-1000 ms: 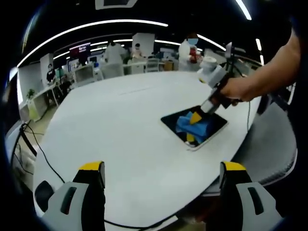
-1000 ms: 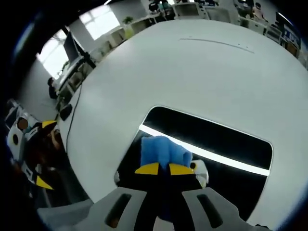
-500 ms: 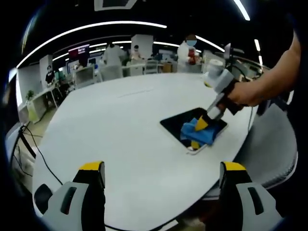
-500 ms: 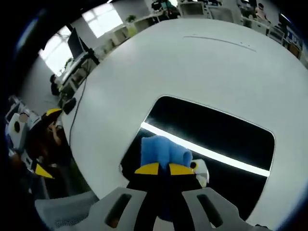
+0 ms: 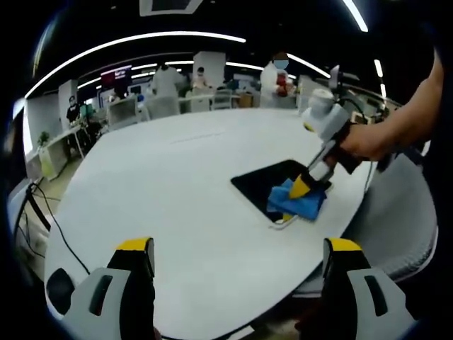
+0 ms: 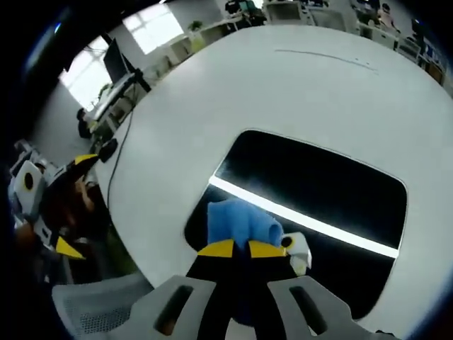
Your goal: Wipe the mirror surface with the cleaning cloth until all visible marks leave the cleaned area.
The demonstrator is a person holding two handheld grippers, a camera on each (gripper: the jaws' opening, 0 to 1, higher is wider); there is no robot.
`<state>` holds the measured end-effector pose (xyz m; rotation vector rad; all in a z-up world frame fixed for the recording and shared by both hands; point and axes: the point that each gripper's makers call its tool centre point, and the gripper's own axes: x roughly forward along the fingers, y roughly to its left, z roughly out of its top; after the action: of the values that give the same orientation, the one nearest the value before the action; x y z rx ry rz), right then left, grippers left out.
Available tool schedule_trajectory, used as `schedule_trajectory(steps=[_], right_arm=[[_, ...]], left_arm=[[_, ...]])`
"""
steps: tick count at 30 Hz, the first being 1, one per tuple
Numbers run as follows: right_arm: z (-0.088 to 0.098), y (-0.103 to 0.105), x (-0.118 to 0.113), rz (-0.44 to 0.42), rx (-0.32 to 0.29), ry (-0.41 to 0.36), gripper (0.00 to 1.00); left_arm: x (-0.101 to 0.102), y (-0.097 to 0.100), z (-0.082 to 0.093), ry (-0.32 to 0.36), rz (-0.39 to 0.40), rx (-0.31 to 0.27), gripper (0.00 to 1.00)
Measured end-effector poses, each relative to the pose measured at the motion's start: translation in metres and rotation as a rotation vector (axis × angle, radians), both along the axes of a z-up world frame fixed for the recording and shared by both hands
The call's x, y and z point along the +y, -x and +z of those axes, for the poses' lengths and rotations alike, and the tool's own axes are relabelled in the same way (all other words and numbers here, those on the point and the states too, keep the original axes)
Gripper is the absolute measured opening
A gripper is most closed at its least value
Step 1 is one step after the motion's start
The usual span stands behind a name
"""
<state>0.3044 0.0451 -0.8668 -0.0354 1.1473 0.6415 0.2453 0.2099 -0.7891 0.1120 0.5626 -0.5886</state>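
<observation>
Right hand-held gripper (image 6: 235, 249): clamped on the blue cleaning cloth (image 6: 239, 223); cloth pressed on the mirror's (image 6: 318, 191) near corner
Mirror: flat on white tabletop (image 5: 177, 177)
Left hand-held gripper (image 5: 237, 283): jaws apart, holding nothing

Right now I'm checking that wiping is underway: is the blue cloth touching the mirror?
Touching. In the left gripper view the blue cloth, held in the right tongs, lies flat on the mirror at its near corner.
</observation>
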Motion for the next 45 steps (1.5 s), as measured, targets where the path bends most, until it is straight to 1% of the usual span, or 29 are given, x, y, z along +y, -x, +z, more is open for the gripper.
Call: schedule_trajectory(steps=[4, 10, 12, 14, 17, 19, 24, 26, 29, 32, 33, 37, 40, 45], right_arm=[[0.0, 0.007, 0.001, 0.008, 0.007, -0.008, 0.0], [0.0, 0.012, 0.001, 0.004, 0.023, -0.022, 0.0], [0.0, 0.014, 0.001, 0.003, 0.023, -0.026, 0.0], [0.0, 0.016, 0.002, -0.005, 0.037, -0.038, 0.0], [0.0, 0.02, 0.002, -0.005, 0.036, -0.045, 0.0], [0.0, 0.02, 0.003, 0.005, 0.026, -0.043, 0.0], [-0.001, 0.018, 0.003, 0.005, 0.035, -0.053, 0.0], [-0.001, 0.019, 0.003, 0.006, 0.034, -0.057, 0.0], [-0.001, 0.018, 0.003, 0.008, 0.03, -0.059, 0.0], [-0.001, 0.018, 0.003, 0.018, 0.025, -0.056, 0.0], [-0.001, 0.018, 0.003, 0.019, 0.028, -0.058, 0.0], [-0.001, 0.018, 0.003, 0.025, 0.041, -0.063, 0.0], [-0.001, 0.018, 0.003, 0.032, 0.044, -0.062, 0.0], [0.0, 0.018, 0.002, 0.02, 0.053, -0.075, 0.0]], left_arm=[[0.0, 0.002, 0.0, -0.013, 0.001, -0.006, 0.99], [-0.003, 0.0, 0.005, -0.005, 0.02, -0.021, 0.99], [-0.003, -0.001, 0.004, -0.001, 0.024, -0.018, 0.99], [-0.004, 0.0, 0.004, -0.002, 0.024, -0.017, 0.99], [-0.006, 0.001, 0.005, 0.0, 0.024, -0.016, 0.99], [-0.006, 0.001, 0.005, 0.0, 0.025, -0.014, 0.99], [-0.009, -0.003, 0.005, 0.009, 0.041, -0.017, 0.99], [-0.014, -0.002, 0.006, 0.008, 0.03, -0.017, 0.99], [-0.015, -0.001, 0.006, 0.007, 0.019, -0.014, 0.99], [-0.015, -0.006, 0.014, 0.061, 0.048, -0.01, 0.99], [-0.013, -0.007, 0.017, 0.063, 0.051, -0.014, 0.99], [-0.008, -0.013, 0.02, 0.045, 0.06, -0.033, 0.99], [-0.006, -0.015, 0.018, 0.039, 0.074, -0.028, 0.99], [-0.012, -0.011, 0.015, 0.022, 0.055, -0.023, 0.99]])
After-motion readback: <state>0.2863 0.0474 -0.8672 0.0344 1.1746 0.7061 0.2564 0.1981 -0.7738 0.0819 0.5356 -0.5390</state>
